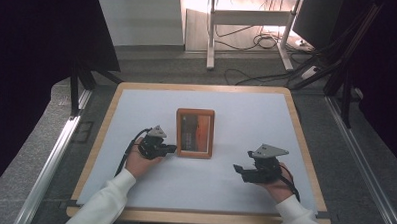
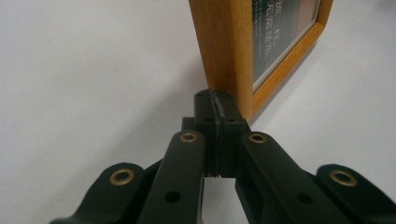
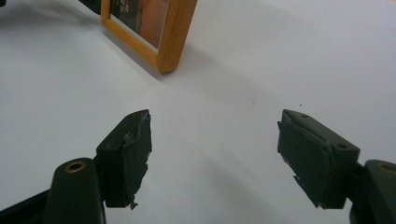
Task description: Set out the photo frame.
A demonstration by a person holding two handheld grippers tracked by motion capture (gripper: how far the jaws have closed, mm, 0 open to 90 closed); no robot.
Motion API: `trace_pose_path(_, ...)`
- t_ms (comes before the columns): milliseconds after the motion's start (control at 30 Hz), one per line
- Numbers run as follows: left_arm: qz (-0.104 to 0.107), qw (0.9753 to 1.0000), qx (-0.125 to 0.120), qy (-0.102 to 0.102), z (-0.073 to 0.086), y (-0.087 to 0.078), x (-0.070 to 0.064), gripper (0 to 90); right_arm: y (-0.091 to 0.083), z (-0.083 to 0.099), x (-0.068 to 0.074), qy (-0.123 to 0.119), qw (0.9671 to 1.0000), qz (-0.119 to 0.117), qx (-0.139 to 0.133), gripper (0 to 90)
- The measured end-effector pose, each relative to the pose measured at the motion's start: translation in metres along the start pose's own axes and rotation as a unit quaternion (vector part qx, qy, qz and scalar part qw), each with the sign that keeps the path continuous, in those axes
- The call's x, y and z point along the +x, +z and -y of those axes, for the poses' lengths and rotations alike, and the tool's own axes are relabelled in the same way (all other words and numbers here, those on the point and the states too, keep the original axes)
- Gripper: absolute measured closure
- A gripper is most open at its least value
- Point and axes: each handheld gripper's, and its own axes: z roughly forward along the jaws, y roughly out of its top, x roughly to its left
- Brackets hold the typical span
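White matting covers the wood-edged bench [image 1: 111,119], where a wooden picture frame [image 1: 194,133] lies flat at the centre. At its eight o'clock corner the left hand-held gripper [image 1: 171,149] has its jaws pressed together, their tips against the frame's edge; its own view cuts the frame off. At four o'clock, well apart, the right hand-held gripper [image 1: 238,170] is spread wide, empty. The print under glass is too blurred to read.
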Motion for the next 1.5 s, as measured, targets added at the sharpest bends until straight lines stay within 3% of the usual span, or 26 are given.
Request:
trace_pose_path(233,-0.018,0.9997,-0.016,-0.002,0.002,-0.012,-0.002,89.8,0.001,0.003,0.002,-0.010,0.9999,0.005,0.006,25.8)
trace_pose_path(467,-0.020,0.9987,-0.043,-0.018,0.016,-0.040,-0.003,87.7,0.001,0.007,-0.009,0.021,0.9997,0.010,0.003,25.7)
trace_pose_path(567,-0.022,0.9983,-0.049,-0.024,0.022,-0.049,-0.004,85.6,0.000,0.008,-0.010,0.020,0.9998,0.010,-0.001,25.7)
trace_pose_path(633,-0.021,0.9980,-0.050,-0.032,0.026,-0.053,-0.003,78.5,-0.002,0.008,-0.011,0.018,0.9998,0.011,-0.005,25.7)
trace_pose_path(767,-0.050,0.9959,-0.058,-0.048,0.032,-0.058,-0.003,48.2,-0.004,0.009,-0.010,0.014,0.9998,0.012,-0.005,25.5)
trace_pose_path(900,-0.047,0.9950,-0.068,-0.056,0.037,-0.065,-0.002,35.2,-0.008,0.013,-0.015,0.026,0.9996,0.009,-0.006,24.0)
trace_pose_path(1167,-0.043,0.9953,-0.066,-0.056,0.046,-0.070,-0.004,31.0,-0.016,0.025,-0.032,0.074,0.9966,0.030,-0.020,20.9)
trace_pose_path(1333,-0.043,0.9943,-0.075,-0.062,0.046,-0.073,-0.004,30.8,-0.014,0.026,-0.034,0.076,0.9964,0.033,-0.018,19.6)
trace_pose_path(1500,-0.040,0.9950,-0.068,-0.061,0.046,-0.070,-0.003,30.6,-0.013,0.026,-0.034,0.073,0.9966,0.034,-0.018,19.3)
